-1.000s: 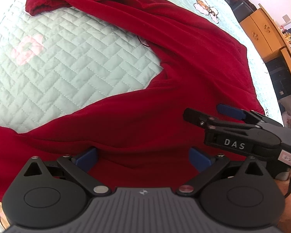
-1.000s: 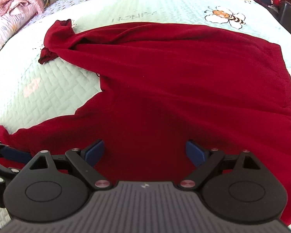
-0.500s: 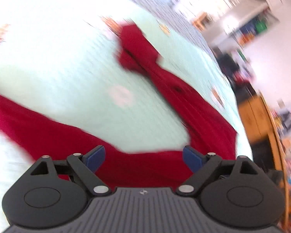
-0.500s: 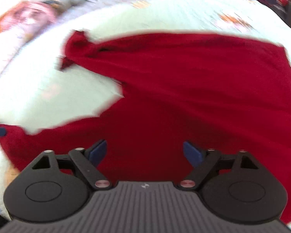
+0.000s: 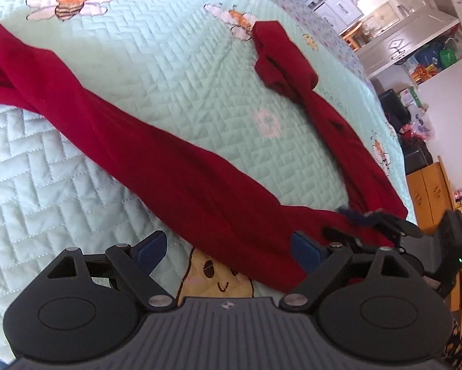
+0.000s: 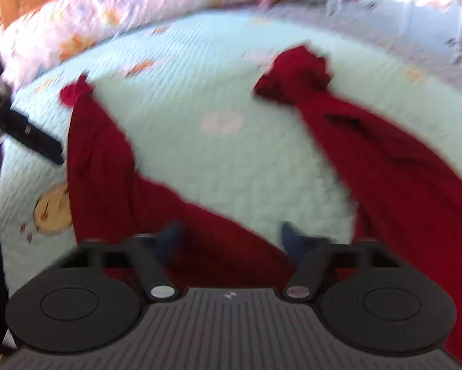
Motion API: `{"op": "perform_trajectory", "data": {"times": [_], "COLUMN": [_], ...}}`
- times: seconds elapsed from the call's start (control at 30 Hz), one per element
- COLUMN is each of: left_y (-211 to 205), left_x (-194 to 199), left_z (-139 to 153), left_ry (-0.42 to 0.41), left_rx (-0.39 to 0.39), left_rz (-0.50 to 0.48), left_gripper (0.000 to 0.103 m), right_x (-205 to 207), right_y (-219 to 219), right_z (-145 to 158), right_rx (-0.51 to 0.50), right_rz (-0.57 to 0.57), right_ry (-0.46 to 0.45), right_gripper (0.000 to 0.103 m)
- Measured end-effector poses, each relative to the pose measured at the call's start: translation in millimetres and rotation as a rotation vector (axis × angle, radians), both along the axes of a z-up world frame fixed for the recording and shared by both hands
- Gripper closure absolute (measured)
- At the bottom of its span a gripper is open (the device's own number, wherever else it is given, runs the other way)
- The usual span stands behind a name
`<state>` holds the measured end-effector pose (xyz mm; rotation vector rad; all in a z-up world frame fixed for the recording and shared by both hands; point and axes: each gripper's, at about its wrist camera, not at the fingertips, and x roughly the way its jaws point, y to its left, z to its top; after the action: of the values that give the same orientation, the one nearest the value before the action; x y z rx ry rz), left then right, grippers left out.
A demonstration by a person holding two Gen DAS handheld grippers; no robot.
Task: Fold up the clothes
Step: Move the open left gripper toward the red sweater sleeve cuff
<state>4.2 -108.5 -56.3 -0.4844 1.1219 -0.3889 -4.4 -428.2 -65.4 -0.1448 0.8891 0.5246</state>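
both claws have swung left since a second ago, off the red garment's [image 5: 175,178] body toward its two sleeves. left claw [image 5: 228,249] hangs with fingers apart over the near sleeve on the quilted bed [image 5: 157,71]. right claw [image 6: 231,240], blurred, also spread apart, over red cloth between the sleeves.
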Motion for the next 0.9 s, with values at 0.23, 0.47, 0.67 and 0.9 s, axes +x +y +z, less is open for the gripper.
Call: {"op": "perform_trajectory", "data": {"times": [0.23,0.47,0.67,0.9], "left_y": [8.0,17.0,46.6,131.4], "left_x": [-9.0,-9.3,-12.9,-21.3], "left_z": [-9.2,-9.8,-6.4,3.7], "left_ry": [0.022,0.032,0.006,-0.040], "left_rx": [0.003,-0.018,-0.035,-0.053], "left_rz": [0.017,0.040,0.142,0.468], "left_gripper": [0.012,0.012,0.012,0.012], "right_x": [11.6,10.8,-36.9,-59.1], "right_y": [-39.3,-49.6,-28.9,90.0], "right_z": [3.8,-9.9,25.3,15.9], "right_rx": [0.169,0.243,0.174,0.074], "right_rz": [-0.327,-0.464,-0.498,-0.017], "right_ry": [-0.055,-0.018,-0.178,-0.211], "right_gripper": [0.098,0.076,0.045,0.045]}}
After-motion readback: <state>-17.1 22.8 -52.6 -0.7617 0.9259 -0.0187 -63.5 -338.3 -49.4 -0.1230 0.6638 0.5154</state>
